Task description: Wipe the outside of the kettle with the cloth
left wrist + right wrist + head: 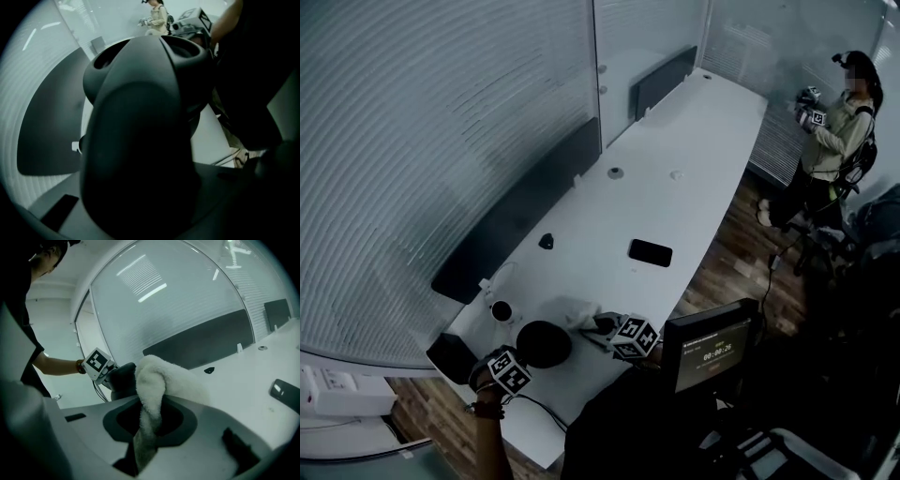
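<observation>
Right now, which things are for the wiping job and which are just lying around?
For the job:
kettle
cloth

Just lying about:
phone
monitor
black box

One long white table (703,141) holds one black kettle (546,343) and one white cloth (574,309), both toward six o'clock in the head view. Two grippers are there: the left gripper (523,358) at seven o'clock and the right gripper (600,328) at six. One dark phone (650,252) lies mid-table. Two round grommets lie toward twelve o'clock, one grommet (616,172) beside the other grommet (677,174). One screen (709,352) stands at five o'clock, and one other person (830,141) at two.
</observation>
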The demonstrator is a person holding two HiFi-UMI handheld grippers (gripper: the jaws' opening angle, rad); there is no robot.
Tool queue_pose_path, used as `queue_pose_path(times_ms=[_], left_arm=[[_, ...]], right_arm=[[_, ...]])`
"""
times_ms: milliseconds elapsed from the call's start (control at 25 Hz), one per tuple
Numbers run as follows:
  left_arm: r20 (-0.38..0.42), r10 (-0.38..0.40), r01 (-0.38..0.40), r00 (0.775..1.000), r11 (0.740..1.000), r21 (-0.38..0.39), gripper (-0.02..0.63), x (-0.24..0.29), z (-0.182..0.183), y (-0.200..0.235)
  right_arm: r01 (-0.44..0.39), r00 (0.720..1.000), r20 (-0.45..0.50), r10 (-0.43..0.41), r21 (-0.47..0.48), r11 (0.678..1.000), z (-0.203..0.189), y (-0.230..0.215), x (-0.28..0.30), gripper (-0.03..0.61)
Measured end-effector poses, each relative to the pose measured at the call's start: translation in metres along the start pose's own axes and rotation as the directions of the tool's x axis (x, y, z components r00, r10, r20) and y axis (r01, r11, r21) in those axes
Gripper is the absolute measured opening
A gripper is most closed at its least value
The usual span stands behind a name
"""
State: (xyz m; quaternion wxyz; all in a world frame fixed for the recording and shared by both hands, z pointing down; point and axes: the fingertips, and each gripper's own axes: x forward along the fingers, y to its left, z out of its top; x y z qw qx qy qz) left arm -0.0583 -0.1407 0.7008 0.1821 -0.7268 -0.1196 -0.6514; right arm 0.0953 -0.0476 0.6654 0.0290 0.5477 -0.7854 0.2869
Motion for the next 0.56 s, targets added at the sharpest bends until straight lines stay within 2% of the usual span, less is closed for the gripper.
queue_pose_path(times_ms=[80, 200, 320, 440, 560], left_arm=[[0.027, 0.033, -0.031, 0.999, 0.996, -0.082, 0.075, 0.0, -0.005, -0.001], [0.113, 0.088, -0.066, 0.99, 0.98, -0.188, 0.099, -0.001, -0.01, 0.003], [0.188, 0.138, -0.094, 0.972, 0.969, -0.227, 0.124, -0.009, -0.008, 0.004], [0.268, 0.197, -0.124, 0.943, 0.956, -0.266, 0.133, -0.021, -0.01, 0.005], [0.357, 0.269, -0.146, 0.895, 0.931, -0.336, 0.135, -0.039, -0.019, 0.003]], right_arm=[[-0.005, 1.0, -0.006, 0.005, 0.005, 1.0, -0.008, 0.005, -0.004, 0.063], [-0.011, 1.0, -0.027, 0.011, -0.003, 1.0, -0.02, 0.01, -0.007, 0.064], [-0.011, 1.0, -0.027, 0.011, 0.01, 1.0, -0.026, 0.011, -0.013, 0.063], [-0.006, 1.0, -0.015, 0.006, 0.018, 1.0, -0.025, 0.009, -0.017, 0.063], [-0.01, 1.0, -0.012, 0.01, 0.011, 1.0, -0.028, 0.006, -0.018, 0.063]])
